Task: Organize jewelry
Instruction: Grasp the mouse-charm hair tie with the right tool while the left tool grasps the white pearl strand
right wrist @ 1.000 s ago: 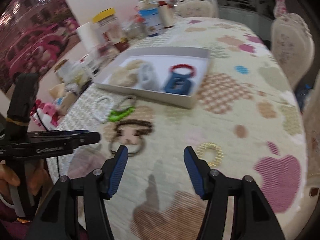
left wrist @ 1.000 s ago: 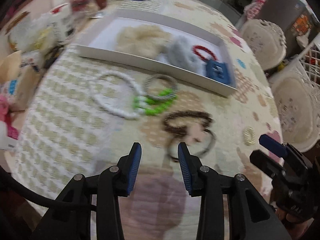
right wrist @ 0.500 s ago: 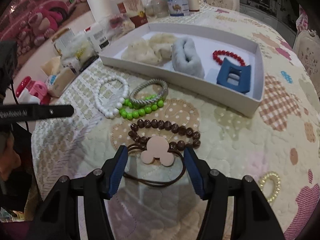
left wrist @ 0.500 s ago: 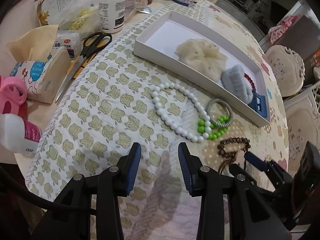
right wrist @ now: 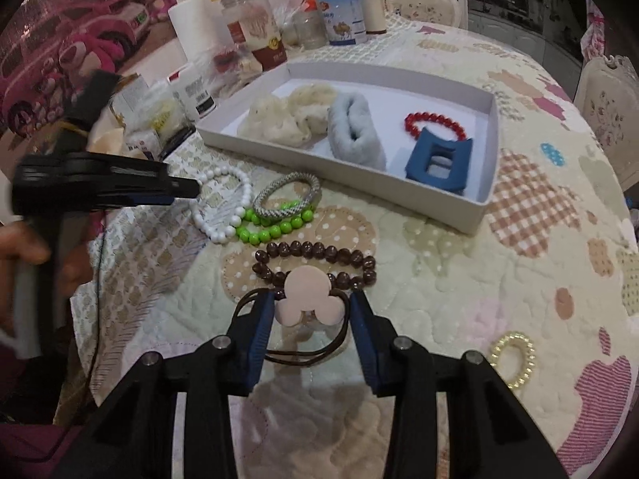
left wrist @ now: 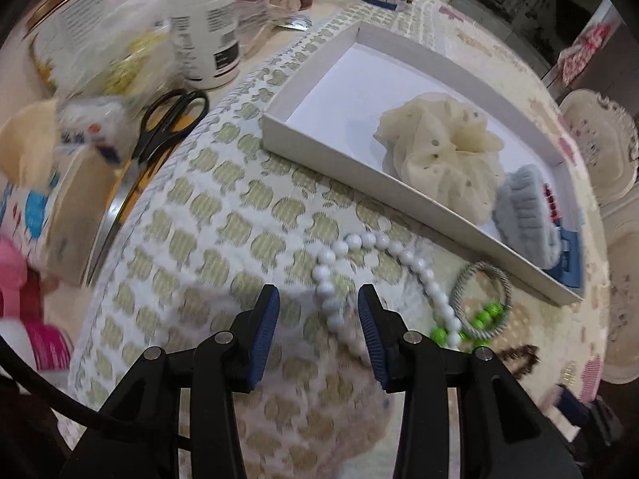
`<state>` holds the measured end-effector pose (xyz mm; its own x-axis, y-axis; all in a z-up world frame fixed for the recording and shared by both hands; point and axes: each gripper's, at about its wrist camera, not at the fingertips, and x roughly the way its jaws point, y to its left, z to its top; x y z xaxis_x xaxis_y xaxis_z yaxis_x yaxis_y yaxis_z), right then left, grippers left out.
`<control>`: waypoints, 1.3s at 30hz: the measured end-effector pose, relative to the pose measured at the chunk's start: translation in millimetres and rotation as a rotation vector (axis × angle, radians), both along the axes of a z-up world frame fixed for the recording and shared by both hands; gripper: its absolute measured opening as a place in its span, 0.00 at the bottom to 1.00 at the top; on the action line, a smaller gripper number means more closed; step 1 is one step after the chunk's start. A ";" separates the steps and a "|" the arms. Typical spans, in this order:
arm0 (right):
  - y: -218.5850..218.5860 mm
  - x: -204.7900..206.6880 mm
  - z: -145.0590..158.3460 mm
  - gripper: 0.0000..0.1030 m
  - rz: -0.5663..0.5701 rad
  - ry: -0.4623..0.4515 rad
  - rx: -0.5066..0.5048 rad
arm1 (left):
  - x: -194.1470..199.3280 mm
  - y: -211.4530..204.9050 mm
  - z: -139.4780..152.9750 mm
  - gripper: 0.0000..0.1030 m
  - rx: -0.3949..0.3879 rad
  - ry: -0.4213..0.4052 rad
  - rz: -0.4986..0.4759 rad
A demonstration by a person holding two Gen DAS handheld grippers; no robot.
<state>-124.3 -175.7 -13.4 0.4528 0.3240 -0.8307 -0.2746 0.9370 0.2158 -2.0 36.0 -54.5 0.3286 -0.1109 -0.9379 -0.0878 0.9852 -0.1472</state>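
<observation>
With both grippers' jaws spread wide, the left gripper (left wrist: 318, 311) is straddling the white bead bracelet (left wrist: 339, 275) at lower centre while the right gripper (right wrist: 312, 311) is framing the pink mouse-shaped hair tie (right wrist: 309, 297), risking snagging the overlapping brown bead bracelet (right wrist: 315, 259).

The table (right wrist: 519, 279) carries a quilted cloth. On it, a hair tie (right wrist: 309, 307) lies between the right tongs (right wrist: 312, 311), brown beads (right wrist: 315, 259) just beyond. Beyond those lie green beads (right wrist: 275, 227), white beads (right wrist: 223, 207), a grey bangle (right wrist: 287, 193), then a white tray (right wrist: 489, 175). A gold ring (right wrist: 513, 359) lies right.
</observation>
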 end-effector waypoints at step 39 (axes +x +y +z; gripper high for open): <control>-39.1 16.2 108.7 0.39 -0.026 -0.215 0.090 | -9.8 -2.8 161.1 0.08 0.023 -0.324 -0.071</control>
